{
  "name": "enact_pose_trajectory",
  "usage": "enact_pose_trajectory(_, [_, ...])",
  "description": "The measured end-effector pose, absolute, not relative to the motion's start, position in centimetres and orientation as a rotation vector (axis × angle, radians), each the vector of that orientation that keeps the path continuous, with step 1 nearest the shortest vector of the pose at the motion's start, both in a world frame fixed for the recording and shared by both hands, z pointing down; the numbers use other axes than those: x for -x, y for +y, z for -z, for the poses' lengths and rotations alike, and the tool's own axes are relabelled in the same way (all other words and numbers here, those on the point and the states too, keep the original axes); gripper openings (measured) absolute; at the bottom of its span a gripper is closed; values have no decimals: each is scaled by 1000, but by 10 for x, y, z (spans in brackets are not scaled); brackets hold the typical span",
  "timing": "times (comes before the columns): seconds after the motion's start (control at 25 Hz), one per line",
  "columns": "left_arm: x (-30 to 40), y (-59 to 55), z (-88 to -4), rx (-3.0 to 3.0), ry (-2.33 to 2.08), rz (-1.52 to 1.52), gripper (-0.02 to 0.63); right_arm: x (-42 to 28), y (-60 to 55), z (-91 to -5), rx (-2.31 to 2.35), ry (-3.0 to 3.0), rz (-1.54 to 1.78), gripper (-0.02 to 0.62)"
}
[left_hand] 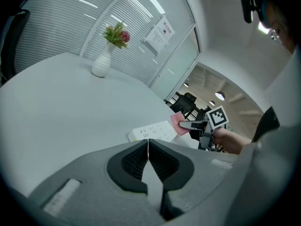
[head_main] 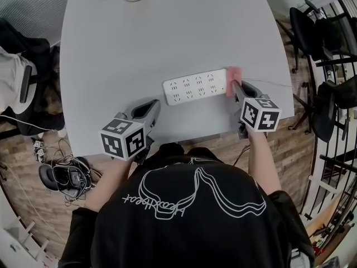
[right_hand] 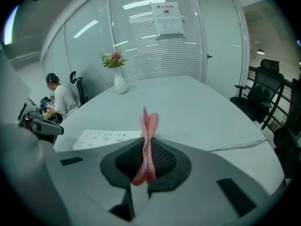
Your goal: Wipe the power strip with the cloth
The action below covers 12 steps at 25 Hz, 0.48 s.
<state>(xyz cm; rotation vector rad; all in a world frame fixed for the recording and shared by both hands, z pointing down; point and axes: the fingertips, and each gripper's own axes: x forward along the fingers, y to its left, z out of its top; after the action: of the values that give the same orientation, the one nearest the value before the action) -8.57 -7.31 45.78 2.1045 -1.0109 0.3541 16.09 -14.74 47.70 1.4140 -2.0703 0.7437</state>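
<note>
your right claw (right_hand: 146,150) is clamped on the pink cloth (right_hand: 148,126). in the right gripper view the folded cloth stands upright between the two dark pads, rising past their tips and hanging a little below them. in the head view this claw sits right of centre, and its tip brings the cloth to the right end of the white power strip (head_main: 196,86). the cloth is at least just beside that end, but you cannot tell from these views whether it presses on it.

the power strip lies flat on the pale grey bench (head_main: 167,32), sockets up. it is near the front edge, in the middle of the head view, with its long side running left to right and the right end slightly higher in the frame. a thin white cable (right_hand: 240,144) trails off across the bench toward the right.

your left claw (left_hand: 148,144) is closed on nothing, its pads meeting in a thin seam. in the head view it hangs at lower left of centre, over the front edge of the bench, below and left of the power strip and apart from it.

a white vase (left_hand: 101,66) with flowers stands on the far side of the bench, at the top edge of the head view. black office chairs (head_main: 323,32) fill the right edge of that view.
</note>
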Motion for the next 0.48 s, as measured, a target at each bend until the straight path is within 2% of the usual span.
enact_pose_trajectory(0.48, [92,-68,-453,-2105,-1032,-339,15,-108,-147,-435,-1347,-2249,-791,40])
